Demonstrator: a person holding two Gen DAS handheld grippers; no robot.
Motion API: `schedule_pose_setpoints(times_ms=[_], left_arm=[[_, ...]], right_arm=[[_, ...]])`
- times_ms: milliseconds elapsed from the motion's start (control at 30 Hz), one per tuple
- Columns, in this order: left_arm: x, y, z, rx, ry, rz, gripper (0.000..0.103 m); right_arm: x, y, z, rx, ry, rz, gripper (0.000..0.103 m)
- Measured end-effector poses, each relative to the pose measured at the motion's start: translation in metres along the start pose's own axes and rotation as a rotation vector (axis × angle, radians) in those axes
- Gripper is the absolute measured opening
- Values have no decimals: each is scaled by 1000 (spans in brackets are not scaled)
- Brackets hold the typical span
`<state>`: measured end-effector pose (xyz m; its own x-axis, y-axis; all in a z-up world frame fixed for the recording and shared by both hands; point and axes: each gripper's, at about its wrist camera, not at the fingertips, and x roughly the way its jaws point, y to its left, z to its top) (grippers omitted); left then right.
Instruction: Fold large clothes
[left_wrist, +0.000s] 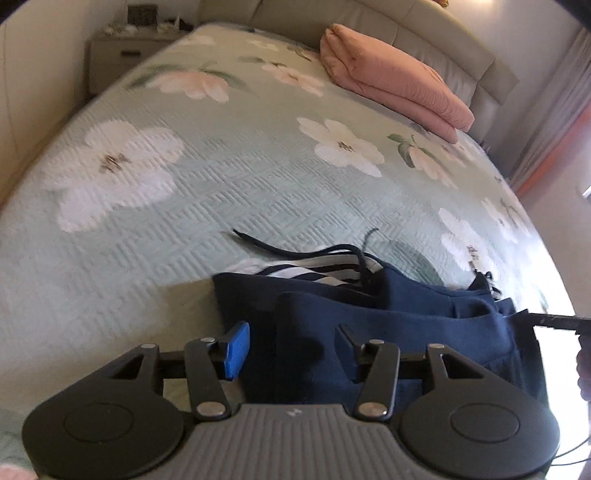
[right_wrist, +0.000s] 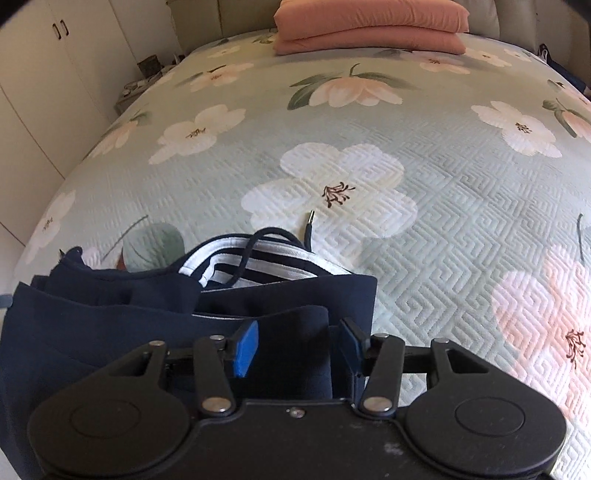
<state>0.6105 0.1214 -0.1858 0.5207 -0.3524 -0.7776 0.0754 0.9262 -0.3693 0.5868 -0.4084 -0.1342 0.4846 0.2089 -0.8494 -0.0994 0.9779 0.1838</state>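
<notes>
While both of my tools point down at the bed, the navy garment lies folded at the near edge of the floral quilt, its striped lining and dark drawstring exposed at the far side. My left tool stands partly open; its blue pad sits just off the garment's left edge, the other finger over the navy cloth, and the pads press on nothing. My right tool is likewise partly open, straddling a folded navy layer near the garment's right edge without clamping it. A folded pink blanket rests well apart at the head of the bed, and a nightstand stands beside it.
</notes>
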Motion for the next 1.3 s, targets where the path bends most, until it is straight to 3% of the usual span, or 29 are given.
schedule_pose_setpoints(times_ms=[133,267,367,400,433,500,600,700,900,1000,1067,1167,1300], left_arm=[[25,0,3,-21,52,-44,53],[33,-3,3,-34,53,-62,53],[37,-8,4,-18,48,-55,50],[37,-10,4,-2,39,-48,33],[36,-14,4,21,29,-43,13],[31,-22,2,55,6,-54,9],[15,-29,-4,65,-42,-57,7],[-9,-28,-4,25,-99,-83,7],[-42,-53,31,104,-240,-94,6],[-18,-51,54,125,-273,-25,6],[16,-41,62,88,-251,14,6],[66,-28,59,63,-189,101,6],[105,-8,38,9,-152,176,7]], right_arm=[[1,5,-5,-28,-17,-11,60],[8,5,-11,-14,7,15,60],[5,5,-12,-18,-53,0,60],[3,4,-11,-13,-76,8,53],[2,6,-11,-18,-88,26,32],[2,13,-13,-61,-63,30,10],[-10,33,-26,-181,-93,-27,7],[-38,49,-32,-279,-194,-138,6],[-76,72,1,-409,-389,-227,5],[-48,71,28,-416,-418,-267,5],[-10,68,40,-401,-385,-286,5],[59,60,42,-366,-254,-288,5],[103,58,26,-374,-162,-307,5]])
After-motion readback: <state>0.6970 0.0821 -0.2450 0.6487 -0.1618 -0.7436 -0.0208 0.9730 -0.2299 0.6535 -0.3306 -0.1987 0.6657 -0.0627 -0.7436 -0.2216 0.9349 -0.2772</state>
